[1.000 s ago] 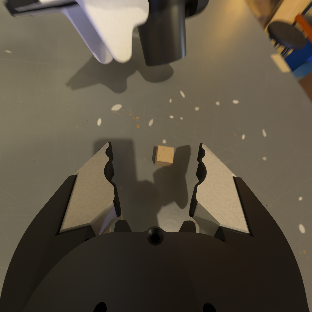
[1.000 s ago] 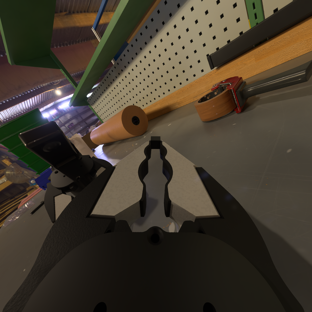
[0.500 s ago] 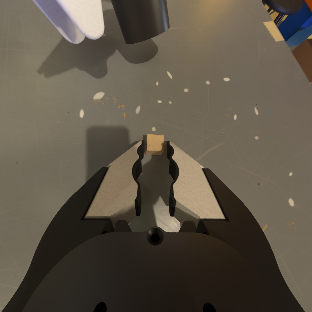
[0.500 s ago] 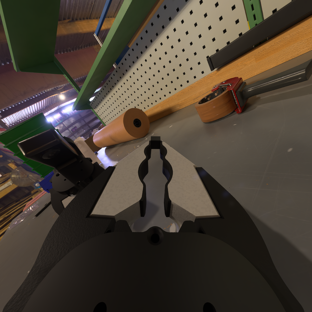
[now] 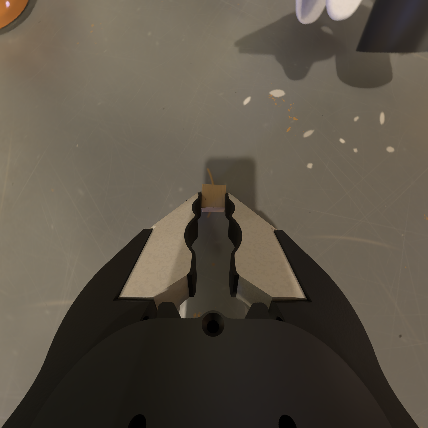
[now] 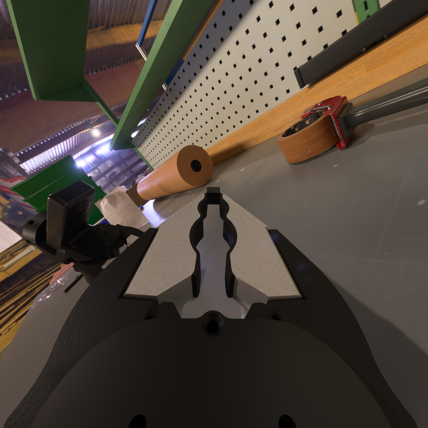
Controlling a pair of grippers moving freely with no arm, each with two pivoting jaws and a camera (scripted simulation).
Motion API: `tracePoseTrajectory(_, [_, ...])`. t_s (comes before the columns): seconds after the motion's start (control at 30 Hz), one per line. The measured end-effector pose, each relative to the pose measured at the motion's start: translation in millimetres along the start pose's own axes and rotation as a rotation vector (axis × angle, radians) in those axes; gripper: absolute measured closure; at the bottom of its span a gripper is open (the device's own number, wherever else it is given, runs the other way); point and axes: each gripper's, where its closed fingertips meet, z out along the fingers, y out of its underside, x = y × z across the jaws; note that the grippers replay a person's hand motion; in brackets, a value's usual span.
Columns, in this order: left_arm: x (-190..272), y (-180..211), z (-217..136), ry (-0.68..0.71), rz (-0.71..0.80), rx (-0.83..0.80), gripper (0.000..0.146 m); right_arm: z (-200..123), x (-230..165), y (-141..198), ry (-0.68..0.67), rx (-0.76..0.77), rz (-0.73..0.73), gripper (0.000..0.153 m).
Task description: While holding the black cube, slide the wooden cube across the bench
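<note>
In the left wrist view, my left gripper (image 5: 213, 196) is shut on the small wooden cube (image 5: 213, 196), which sits between the fingertips just over the grey bench top (image 5: 115, 139). In the right wrist view, my right gripper (image 6: 213, 196) is shut on the small black cube (image 6: 213, 195) and holds it above the bench. The right gripper also shows at the top right of the left wrist view (image 5: 391, 25), above the bench. The left gripper's body shows at the left of the right wrist view (image 6: 69, 234).
A brown paper roll (image 6: 178, 173) lies by the pegboard wall (image 6: 231, 76). A tape dispenser with a red holder (image 6: 312, 136) lies at the back right. An orange object (image 5: 9, 11) shows at the top left. White and orange flecks (image 5: 308, 133) dot the bench.
My left gripper closed on the wooden cube and has moved left across the bench with it; the flecks and the right gripper have shifted right in its view. The right gripper still holds the black cube.
</note>
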Motion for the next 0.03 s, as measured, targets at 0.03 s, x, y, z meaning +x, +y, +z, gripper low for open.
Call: tracePoseTrajectory(0.03, [-0.1, 1.5, -1.5, -0.018, -0.029, 0.003, 0.127, 1.1, -1.6, 1.3, -0.006, -0.008, -0.002, 0.144])
